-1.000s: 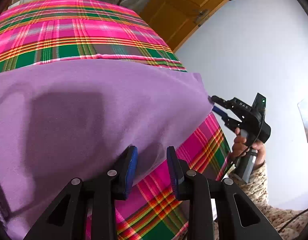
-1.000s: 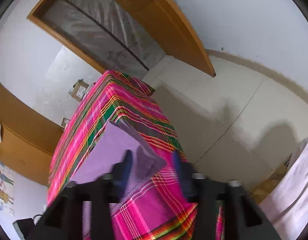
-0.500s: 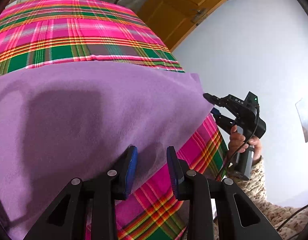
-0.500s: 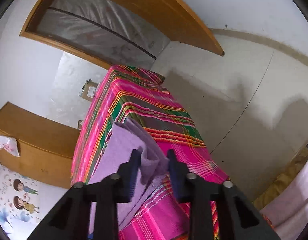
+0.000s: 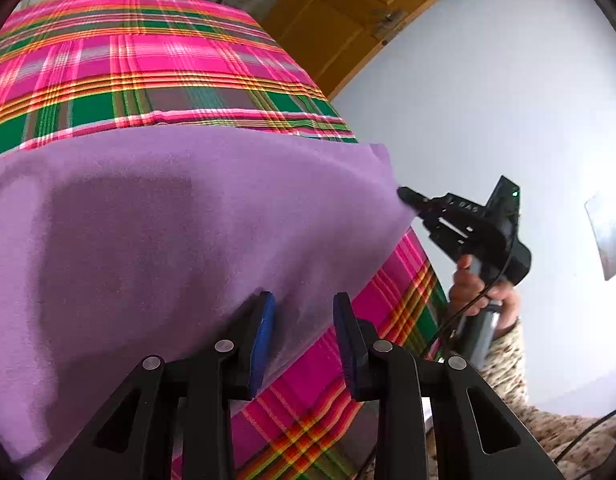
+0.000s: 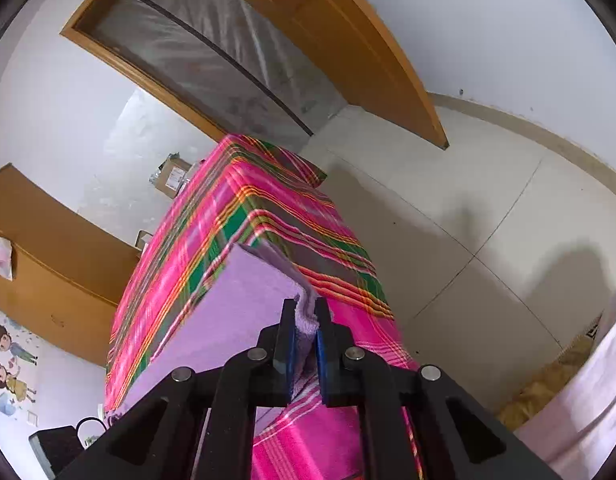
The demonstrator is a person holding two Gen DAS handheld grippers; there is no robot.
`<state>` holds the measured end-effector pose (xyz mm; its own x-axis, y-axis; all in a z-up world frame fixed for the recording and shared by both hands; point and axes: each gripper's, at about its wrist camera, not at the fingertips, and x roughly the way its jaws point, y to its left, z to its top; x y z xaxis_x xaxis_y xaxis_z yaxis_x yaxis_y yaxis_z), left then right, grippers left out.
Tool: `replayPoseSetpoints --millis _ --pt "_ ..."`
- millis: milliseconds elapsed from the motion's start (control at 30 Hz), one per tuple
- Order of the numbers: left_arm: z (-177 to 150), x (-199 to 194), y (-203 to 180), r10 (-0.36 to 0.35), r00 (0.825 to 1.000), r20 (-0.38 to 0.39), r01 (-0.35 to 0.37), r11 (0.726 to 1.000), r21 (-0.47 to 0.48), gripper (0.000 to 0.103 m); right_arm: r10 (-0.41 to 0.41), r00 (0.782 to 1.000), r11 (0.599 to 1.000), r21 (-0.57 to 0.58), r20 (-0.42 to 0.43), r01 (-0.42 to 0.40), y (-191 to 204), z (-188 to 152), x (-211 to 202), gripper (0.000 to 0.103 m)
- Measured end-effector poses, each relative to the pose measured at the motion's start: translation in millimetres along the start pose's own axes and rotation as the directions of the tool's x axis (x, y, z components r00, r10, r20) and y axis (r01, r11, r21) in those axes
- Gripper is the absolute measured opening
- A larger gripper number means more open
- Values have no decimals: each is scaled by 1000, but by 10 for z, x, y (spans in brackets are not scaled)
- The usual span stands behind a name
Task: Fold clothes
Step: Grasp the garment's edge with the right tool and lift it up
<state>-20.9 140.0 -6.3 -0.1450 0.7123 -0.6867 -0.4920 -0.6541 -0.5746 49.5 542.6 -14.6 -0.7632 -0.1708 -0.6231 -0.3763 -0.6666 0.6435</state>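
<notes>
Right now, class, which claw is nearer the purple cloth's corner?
Right. The right claw is shut on the purple cloth at its corner; the left claw hangs open over its near edge.

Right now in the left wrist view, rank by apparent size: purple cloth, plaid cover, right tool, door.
1. purple cloth, fills most of the frame, though it is nearest the camera
2. plaid cover
3. door and right tool: too close to rank; the door is cropped and farther off
</notes>
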Motion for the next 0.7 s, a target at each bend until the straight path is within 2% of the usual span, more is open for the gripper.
replayPoseSetpoints --millis 167,433,700 --pt "24 48 -64 -10 1000 -16 10 1000 25 31 -1 1000 999 -34 23 2 92 22 -48 9" --pt "13 45 -58 -30 999 -13 31 999 27 31 54 994 983 -179 96 -36 542 0 -316 9" --pt "-15 44 -52 -48 999 -8 48 998 31 31 166 980 952 -279 109 -130 1009 -101 -560 9"
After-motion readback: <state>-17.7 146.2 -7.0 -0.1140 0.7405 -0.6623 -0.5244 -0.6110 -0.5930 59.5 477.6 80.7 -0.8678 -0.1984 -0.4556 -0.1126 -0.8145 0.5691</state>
